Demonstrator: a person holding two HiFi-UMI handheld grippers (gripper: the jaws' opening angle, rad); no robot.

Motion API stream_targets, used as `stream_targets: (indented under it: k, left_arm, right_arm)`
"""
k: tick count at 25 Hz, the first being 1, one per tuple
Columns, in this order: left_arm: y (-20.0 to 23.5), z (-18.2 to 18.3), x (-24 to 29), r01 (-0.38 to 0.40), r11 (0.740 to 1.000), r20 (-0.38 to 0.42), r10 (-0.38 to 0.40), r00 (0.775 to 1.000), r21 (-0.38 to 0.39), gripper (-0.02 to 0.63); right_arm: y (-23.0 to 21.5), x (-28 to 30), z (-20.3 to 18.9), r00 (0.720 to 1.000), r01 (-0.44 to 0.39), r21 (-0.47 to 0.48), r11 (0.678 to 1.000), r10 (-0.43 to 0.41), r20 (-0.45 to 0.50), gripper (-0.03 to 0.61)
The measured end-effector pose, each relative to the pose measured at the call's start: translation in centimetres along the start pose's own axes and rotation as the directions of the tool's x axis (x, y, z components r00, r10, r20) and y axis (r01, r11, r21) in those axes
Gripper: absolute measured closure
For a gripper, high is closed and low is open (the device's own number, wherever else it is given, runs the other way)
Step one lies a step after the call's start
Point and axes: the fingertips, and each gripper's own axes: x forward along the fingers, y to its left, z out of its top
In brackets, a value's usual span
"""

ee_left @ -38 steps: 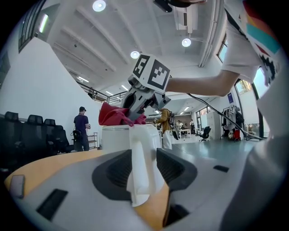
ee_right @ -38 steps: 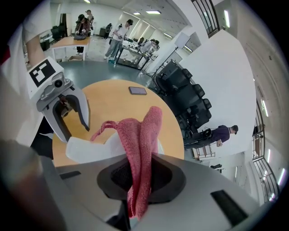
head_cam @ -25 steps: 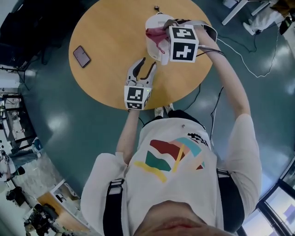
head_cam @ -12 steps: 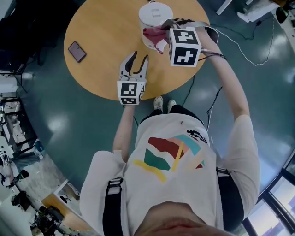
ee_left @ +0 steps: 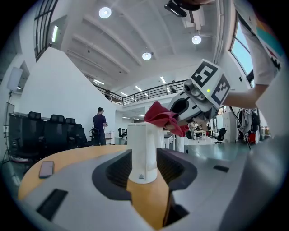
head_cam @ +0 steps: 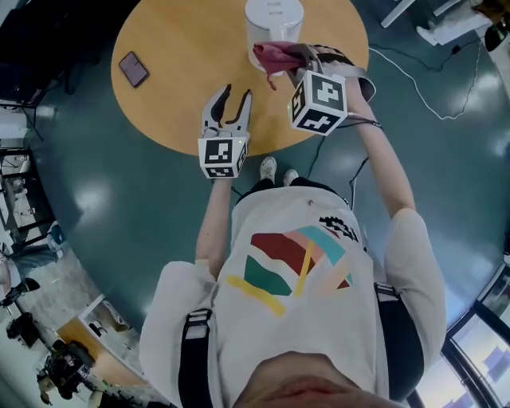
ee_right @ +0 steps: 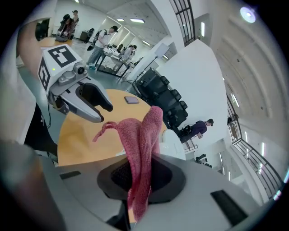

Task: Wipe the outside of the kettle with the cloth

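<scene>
While your right gripper (head_cam: 295, 57) pinches the pink cloth (head_cam: 273, 54) just beside the white kettle (head_cam: 273, 17), your left gripper (head_cam: 237, 100) hovers over the table (head_cam: 175, 72); its jaws stand wide apart, holding nothing.

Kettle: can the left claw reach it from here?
Probably yes. The left claw is open and aimed at the kettle, with only bare table between them.
</scene>
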Motion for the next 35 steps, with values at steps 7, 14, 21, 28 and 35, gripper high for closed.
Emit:
stream_targets:
  k: [7, 14, 21, 28, 35]
  left_arm:
    - [0.5, 0.0, -0.4, -0.015, 1.0, -0.01, 0.015, 1.0, -0.005, 0.399]
    - [2.6, -1.1, 1.4, -0.016, 1.0, -0.037, 0.016, 0.999, -0.003, 0.399]
    - [3.4, -2.4, 3.5, -0.005, 1.0, -0.067, 0.005, 0.998, -0.008, 0.399]
    - [3.3, -3.1, 5.4, 0.03, 1.0, -0.094, -0.029, 0.995, 0.007, 0.399]
    - [3.4, -3.7, 6.2, 0.059, 0.998, -0.104, -0.058, 0.993, 0.005, 0.399]
  right_arm:
    - [3.5, 0.9, -0.6, 0.999, -0.038, 0.087, 0.995, 0.037, 0.02, 0.54]
    - [5.4, 4.0, -1.2, 0.996, -0.09, 0.086, 0.992, 0.089, 0.02, 0.54]
    - [7.5, 5.8, -2.3, 0.986, -0.165, 0.116, 0.98, 0.159, 0.054, 0.539]
    - [9.4, 7.6, -2.8, 0.978, -0.2, 0.164, 0.966, 0.187, 0.094, 0.539]
    - [9.9, 9.5, -3.6, 0.979, -0.197, 0.184, 0.963, 0.183, 0.09, 0.54]
